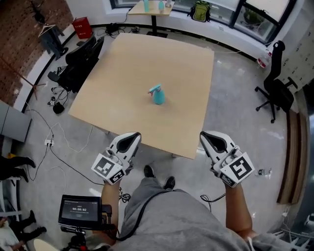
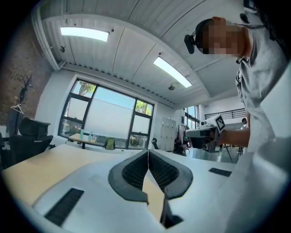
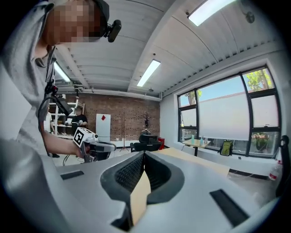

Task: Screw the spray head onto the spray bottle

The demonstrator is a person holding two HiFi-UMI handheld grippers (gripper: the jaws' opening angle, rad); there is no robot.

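A teal spray bottle (image 1: 158, 95) with its spray head on top stands near the middle of a square wooden table (image 1: 122, 73) in the head view. My left gripper (image 1: 133, 136) hovers just off the table's near edge, left of centre, jaws shut and empty (image 2: 148, 152). My right gripper (image 1: 203, 136) is level with it at the near right corner, also shut on nothing (image 3: 143, 154). Both sit well short of the bottle. Each gripper view shows only the closed jaws, the tabletop and the other gripper; the bottle is hidden there.
Black office chairs stand left (image 1: 81, 61) and right (image 1: 274, 88) of the table. A small far table (image 1: 149, 9) carries bottles. Cables trail on the floor at left (image 1: 54, 142). A screen on a tripod (image 1: 81, 212) is near my left leg.
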